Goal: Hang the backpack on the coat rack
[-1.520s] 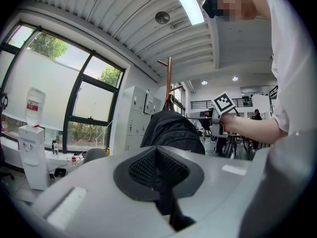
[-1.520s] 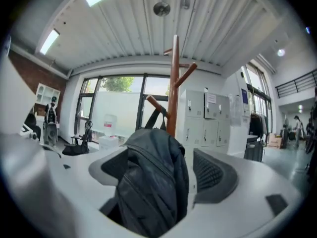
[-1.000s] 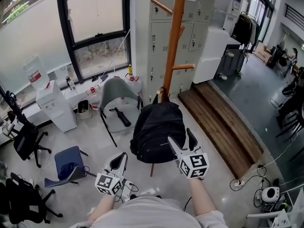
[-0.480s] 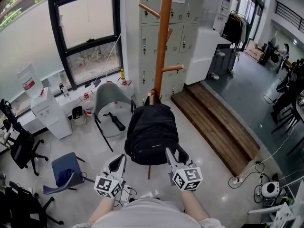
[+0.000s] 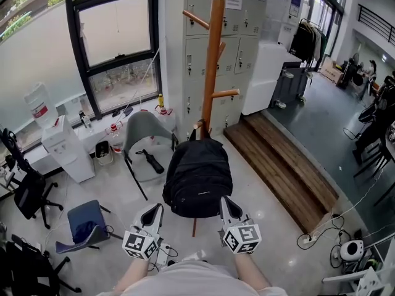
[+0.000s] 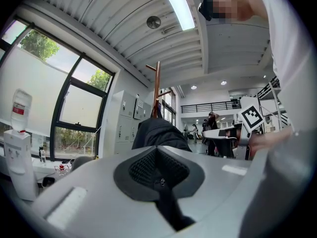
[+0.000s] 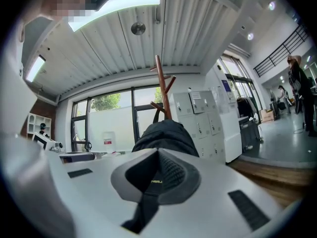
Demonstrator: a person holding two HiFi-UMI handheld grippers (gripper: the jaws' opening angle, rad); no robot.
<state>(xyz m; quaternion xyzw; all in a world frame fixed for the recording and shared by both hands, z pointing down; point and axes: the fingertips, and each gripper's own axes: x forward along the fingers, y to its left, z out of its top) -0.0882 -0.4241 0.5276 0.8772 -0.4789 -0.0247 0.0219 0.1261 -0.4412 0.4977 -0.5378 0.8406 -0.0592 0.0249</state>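
The black backpack (image 5: 199, 171) sits low in front of the wooden coat rack (image 5: 214, 60), its top handle by a low peg; a thin wooden leg shows under it. My right gripper (image 5: 224, 203) is at its lower right edge. Its jaws have just been closing and now stand shut on a black backpack strap (image 7: 148, 192). Level with it at the lower left, my left gripper (image 5: 154, 211) also looks shut, with a dark strap (image 6: 166, 202) running down from its jaws. In both gripper views the backpack (image 7: 166, 133) (image 6: 158, 130) bulges just beyond the jaws, the rack (image 7: 161, 83) (image 6: 157, 83) rising behind.
A grey chair (image 5: 145, 134) holding a black umbrella (image 5: 151, 161) stands left of the rack. Grey lockers (image 5: 244, 36) are behind it and a wooden step (image 5: 290, 165) lies to the right. A water dispenser (image 5: 65, 147) and a blue chair (image 5: 86, 224) are at the left.
My right gripper has dropped back from the backpack's right side to its lower edge and gone from wide open to shut. The left gripper has stayed put.
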